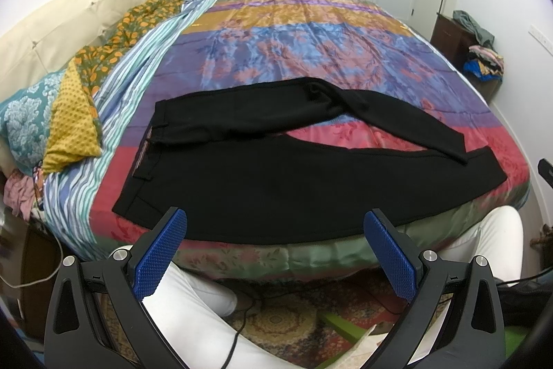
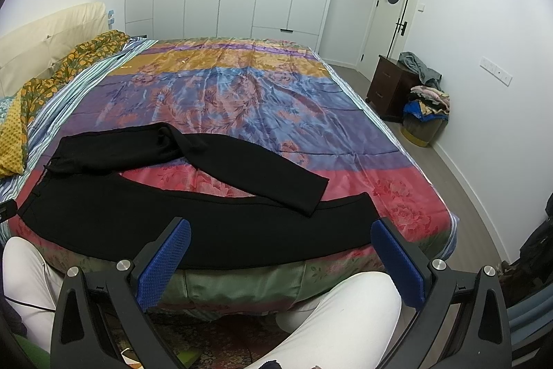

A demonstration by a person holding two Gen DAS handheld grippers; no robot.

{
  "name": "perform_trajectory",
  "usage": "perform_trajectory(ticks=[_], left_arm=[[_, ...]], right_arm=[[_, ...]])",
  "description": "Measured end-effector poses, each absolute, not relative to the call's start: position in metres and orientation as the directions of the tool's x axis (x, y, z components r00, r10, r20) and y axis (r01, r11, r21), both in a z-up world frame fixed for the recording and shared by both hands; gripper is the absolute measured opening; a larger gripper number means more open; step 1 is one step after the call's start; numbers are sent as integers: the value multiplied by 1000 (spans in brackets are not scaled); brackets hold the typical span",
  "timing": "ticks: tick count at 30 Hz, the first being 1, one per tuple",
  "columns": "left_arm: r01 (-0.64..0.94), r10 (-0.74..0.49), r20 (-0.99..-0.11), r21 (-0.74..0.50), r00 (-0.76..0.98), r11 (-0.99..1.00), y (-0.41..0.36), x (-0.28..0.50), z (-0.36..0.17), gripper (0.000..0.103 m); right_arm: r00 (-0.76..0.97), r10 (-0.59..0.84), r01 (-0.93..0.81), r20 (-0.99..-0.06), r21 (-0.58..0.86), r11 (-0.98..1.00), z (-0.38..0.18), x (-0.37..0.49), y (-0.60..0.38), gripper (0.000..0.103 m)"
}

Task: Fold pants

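Observation:
Black pants (image 1: 262, 182) lie spread on the bed near its front edge, waistband to the left, legs running right. The far leg is bent and crosses toward the near leg's cuff. They also show in the right wrist view (image 2: 207, 223). My left gripper (image 1: 276, 223) is open and empty, held just before the pants' near edge. My right gripper (image 2: 281, 234) is open and empty, over the near leg's front edge. Both sets of blue pads are wide apart.
The bed (image 2: 242, 99) has a shiny multicoloured floral cover. Pillows (image 1: 52, 120) and a cream headboard (image 1: 58, 23) are at the left. A dark nightstand (image 2: 390, 85) and a basket of clothes (image 2: 425, 116) stand right. My white-trousered knees (image 2: 328, 317) are below the grippers.

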State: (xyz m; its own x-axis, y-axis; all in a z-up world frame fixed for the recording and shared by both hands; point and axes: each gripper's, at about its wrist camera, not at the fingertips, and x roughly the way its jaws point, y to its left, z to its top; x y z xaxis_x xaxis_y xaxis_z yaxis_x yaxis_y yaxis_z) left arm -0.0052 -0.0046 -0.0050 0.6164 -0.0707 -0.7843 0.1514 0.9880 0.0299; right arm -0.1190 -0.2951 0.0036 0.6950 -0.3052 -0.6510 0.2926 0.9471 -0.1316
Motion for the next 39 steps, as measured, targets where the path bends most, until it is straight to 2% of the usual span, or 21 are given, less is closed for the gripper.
perform_trajectory(ticks=[39], left_arm=[[152, -72, -784, 29, 616, 988, -12, -5, -7, 102]], right_arm=[[694, -294, 279, -657, -131, 951, 3, -112, -287, 103]])
